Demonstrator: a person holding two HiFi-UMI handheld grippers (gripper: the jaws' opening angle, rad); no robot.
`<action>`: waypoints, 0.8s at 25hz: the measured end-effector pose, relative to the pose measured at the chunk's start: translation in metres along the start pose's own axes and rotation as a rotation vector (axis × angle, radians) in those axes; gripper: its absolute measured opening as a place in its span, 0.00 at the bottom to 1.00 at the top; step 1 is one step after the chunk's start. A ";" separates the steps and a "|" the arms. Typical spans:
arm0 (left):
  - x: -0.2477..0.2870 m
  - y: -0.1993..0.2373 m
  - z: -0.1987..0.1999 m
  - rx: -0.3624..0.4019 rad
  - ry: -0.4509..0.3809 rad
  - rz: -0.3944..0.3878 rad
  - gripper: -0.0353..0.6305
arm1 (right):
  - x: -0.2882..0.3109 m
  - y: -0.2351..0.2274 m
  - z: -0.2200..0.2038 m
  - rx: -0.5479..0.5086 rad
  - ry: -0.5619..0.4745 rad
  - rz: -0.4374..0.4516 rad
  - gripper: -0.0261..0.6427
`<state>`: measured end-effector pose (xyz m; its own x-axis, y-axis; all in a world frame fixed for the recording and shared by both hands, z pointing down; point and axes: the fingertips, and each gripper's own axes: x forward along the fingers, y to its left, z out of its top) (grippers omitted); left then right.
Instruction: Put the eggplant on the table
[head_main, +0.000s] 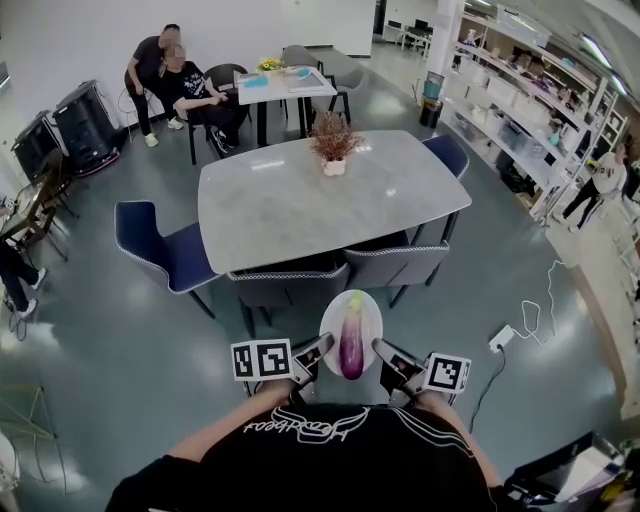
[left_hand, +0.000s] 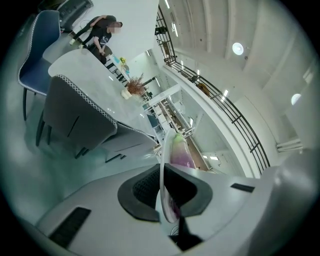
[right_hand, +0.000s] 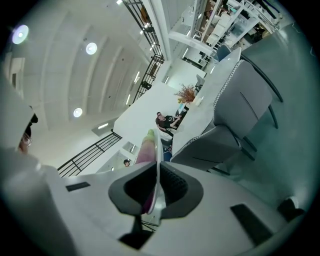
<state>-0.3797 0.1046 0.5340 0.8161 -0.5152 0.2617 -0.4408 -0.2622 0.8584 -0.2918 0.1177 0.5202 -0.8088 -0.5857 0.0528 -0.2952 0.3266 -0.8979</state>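
A white plate (head_main: 334, 316) carrying a purple eggplant (head_main: 352, 345) is held in the air, close to the person's chest. The plate's left rim is clamped by the left gripper (head_main: 320, 350) and its right rim by the right gripper (head_main: 382, 350). Both pairs of jaws are closed on the thin edge. The grey table (head_main: 300, 205) lies ahead, beyond two grey chairs (head_main: 345, 268), well apart from the plate. The eggplant is judged lifted but not yet delivered: the approach and the setting down are left.
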 end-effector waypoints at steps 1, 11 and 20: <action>0.001 -0.001 0.002 0.004 -0.005 -0.001 0.09 | 0.001 0.000 0.002 -0.004 0.000 0.001 0.07; 0.031 0.013 0.019 0.003 -0.028 0.018 0.09 | 0.012 -0.028 0.029 -0.010 0.019 0.018 0.07; 0.097 0.027 0.056 -0.005 -0.033 0.050 0.09 | 0.025 -0.075 0.093 0.016 0.035 0.022 0.07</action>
<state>-0.3336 0.0017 0.5573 0.7804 -0.5541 0.2896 -0.4785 -0.2312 0.8471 -0.2429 0.0093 0.5484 -0.8326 -0.5518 0.0480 -0.2689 0.3269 -0.9060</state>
